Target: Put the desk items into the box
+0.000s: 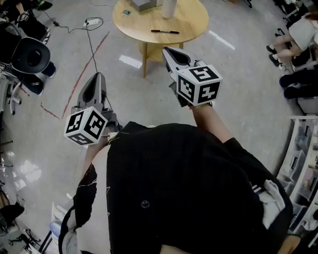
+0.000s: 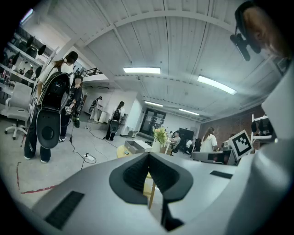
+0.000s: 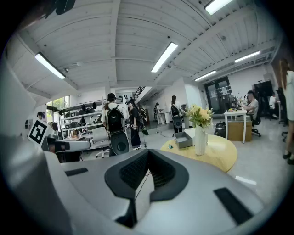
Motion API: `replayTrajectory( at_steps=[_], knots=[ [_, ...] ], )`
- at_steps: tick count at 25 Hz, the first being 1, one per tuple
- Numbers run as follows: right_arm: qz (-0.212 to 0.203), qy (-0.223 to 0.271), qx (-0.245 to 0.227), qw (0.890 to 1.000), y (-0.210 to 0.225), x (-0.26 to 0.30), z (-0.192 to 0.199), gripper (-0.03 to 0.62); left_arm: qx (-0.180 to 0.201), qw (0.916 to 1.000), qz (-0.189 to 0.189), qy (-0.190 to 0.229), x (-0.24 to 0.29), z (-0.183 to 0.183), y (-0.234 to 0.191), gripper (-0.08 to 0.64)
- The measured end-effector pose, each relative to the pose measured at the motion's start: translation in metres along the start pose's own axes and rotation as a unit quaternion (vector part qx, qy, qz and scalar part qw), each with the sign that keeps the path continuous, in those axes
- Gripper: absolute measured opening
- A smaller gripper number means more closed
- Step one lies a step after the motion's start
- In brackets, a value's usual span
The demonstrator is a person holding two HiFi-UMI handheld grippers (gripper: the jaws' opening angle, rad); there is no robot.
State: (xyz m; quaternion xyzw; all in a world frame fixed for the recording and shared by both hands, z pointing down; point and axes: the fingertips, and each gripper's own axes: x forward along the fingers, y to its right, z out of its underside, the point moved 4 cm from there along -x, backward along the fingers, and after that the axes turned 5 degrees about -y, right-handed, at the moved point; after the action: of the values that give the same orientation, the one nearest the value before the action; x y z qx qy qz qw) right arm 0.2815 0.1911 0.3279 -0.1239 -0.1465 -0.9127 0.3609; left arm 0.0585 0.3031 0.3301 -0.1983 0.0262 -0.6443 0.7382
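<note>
Black pen (image 1: 165, 31), one in number, lying flat near the front edge of the round table (image 1: 189, 22), well apart from the grey box (image 1: 144, 4) at the table's far side. The pen is judged light, stiff and smooth, and likely to roll; the soundest hold is across the middle of the barrel, jaws square to its length. One small teal item (image 1: 126, 12) rests just beside the box; it is too small to identify, but appears light and low, calling for a pinch close to the tabletop. One box, open-topped and showing nothing inside in the right gripper view; one vase of flowers (image 3: 200, 137) stands next to it and looks tall and breakable, best gripped low on the body if it is moved at all. Left gripper (image 1: 98, 77) and right gripper (image 1: 168, 50), two in all, are held over the floor short of the table, each with its jaws pressed together on nothing.
</note>
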Motion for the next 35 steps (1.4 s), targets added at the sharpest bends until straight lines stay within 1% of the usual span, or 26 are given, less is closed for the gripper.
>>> replayTrajectory(
  at_steps=[5, 10, 12, 16, 19, 21, 29, 35],
  knots=[
    [0.000, -0.004, 0.006, 1.000, 0.006, 0.003, 0.002, 0.005, -0.004, 1.0000, -0.001, -0.003, 0.006, 0.001, 0.001, 0.009],
    [-0.003, -0.004, 0.042, 0.999, 0.013, 0.005, 0.007, 0.005, -0.001, 1.0000, -0.003, -0.006, 0.007, 0.003, 0.005, 0.009],
    [-0.002, -0.015, 0.050, 0.999, 0.015, 0.011, 0.014, 0.005, -0.004, 0.9999, -0.002, -0.016, 0.008, 0.008, 0.002, 0.009],
    [0.001, -0.046, 0.044, 0.998, 0.015, 0.028, 0.024, 0.005, -0.016, 0.9995, -0.007, -0.026, 0.012, 0.013, -0.009, 0.009],
    [-0.007, -0.059, 0.044, 0.997, 0.011, 0.039, 0.030, 0.005, -0.030, 0.9988, -0.014, -0.037, 0.017, 0.021, -0.018, 0.009],
    [-0.009, -0.067, 0.042, 0.997, 0.012, 0.047, 0.033, 0.005, -0.034, 0.9985, -0.013, -0.041, 0.023, 0.022, -0.023, 0.009],
    [-0.005, -0.071, 0.033, 0.997, 0.018, 0.095, 0.013, 0.005, -0.036, 0.9988, -0.009, -0.033, 0.060, -0.001, -0.059, 0.009],
    [0.001, -0.073, 0.036, 0.997, 0.019, 0.138, -0.009, 0.005, -0.036, 0.9989, -0.001, -0.031, 0.091, -0.030, -0.091, 0.009]
  ],
)
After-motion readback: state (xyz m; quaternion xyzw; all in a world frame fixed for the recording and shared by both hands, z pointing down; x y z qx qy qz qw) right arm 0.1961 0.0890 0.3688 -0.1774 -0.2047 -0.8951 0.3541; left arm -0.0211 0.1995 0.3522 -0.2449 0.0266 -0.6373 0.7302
